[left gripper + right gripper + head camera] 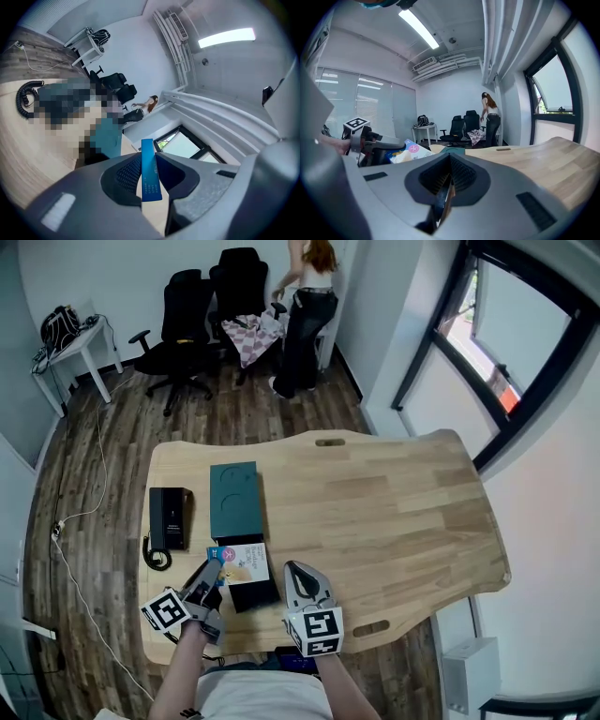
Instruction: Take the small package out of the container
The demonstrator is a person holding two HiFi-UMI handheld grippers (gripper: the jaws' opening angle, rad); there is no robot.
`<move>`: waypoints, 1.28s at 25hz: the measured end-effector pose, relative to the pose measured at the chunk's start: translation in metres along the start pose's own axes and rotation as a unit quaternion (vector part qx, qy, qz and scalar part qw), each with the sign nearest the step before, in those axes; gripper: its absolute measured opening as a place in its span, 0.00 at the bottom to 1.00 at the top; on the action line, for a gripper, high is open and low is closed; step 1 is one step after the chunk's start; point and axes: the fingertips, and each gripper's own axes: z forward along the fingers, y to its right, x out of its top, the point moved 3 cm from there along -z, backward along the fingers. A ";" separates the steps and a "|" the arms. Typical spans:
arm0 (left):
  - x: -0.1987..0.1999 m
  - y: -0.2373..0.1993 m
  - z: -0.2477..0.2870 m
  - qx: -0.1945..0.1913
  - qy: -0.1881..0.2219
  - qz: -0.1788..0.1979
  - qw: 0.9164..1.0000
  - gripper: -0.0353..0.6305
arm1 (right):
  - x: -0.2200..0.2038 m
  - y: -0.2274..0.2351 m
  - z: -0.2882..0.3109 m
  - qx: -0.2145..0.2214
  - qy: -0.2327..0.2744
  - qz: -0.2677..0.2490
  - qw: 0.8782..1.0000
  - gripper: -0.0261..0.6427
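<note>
The small package (244, 561), white with a blue edge and a pink mark, is tilted up over the black container (253, 596) near the table's front edge. My left gripper (216, 568) is shut on its blue left edge. In the left gripper view that blue edge (150, 176) stands upright, pinched between the jaws of that gripper (149, 168). My right gripper (292, 568) rests just right of the container with its jaws shut (449, 180) and nothing visible between them. From the right gripper view the package (412, 151) shows at the left.
A teal lid (234, 500) lies flat behind the container, and a black desk phone (170, 518) with a coiled cord sits to its left. The wooden table (394, 512) extends to the right. A person (305, 306) and office chairs (211, 301) are at the far wall.
</note>
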 end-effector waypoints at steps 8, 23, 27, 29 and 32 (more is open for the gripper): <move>0.010 0.013 -0.005 -0.034 0.019 -0.016 0.999 0.19 | 0.005 0.002 -0.002 -0.017 0.011 -0.001 1.000 0.05; 0.009 0.028 -0.007 -0.053 0.018 -0.040 0.998 0.19 | 0.004 0.005 -0.001 -0.017 0.009 0.003 1.000 0.05; 0.008 0.027 -0.010 -0.050 0.017 -0.045 0.998 0.19 | 0.004 0.005 -0.002 -0.021 0.009 0.004 1.000 0.05; 0.009 0.027 -0.010 -0.051 0.017 -0.046 0.998 0.19 | 0.004 0.005 -0.001 -0.020 0.010 0.005 1.000 0.05; 0.009 0.028 -0.010 -0.054 0.017 -0.046 0.997 0.19 | 0.003 0.003 0.000 -0.018 0.007 0.002 1.000 0.05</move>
